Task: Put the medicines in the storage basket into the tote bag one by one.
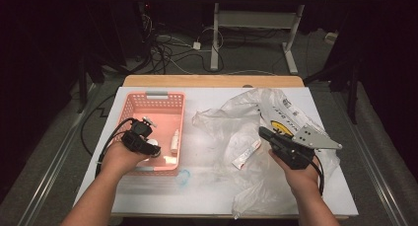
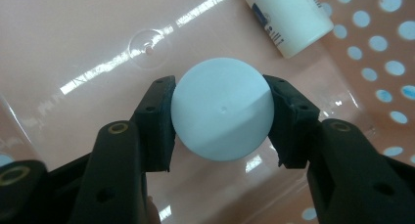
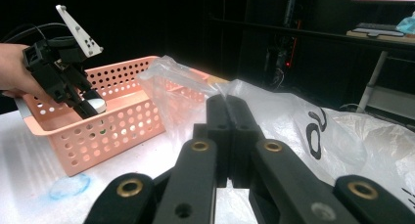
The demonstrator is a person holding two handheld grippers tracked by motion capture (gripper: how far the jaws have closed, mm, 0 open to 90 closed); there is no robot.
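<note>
White round lid is clamped between the pads of my left gripper, low inside the pink basket. My right gripper is fully closed and empty, above the plastic bag; I cannot read its black print.

high view looks down on the surface from above; left gripper view sits close inside the pink basket, which right gripper view sees from low across.
</note>
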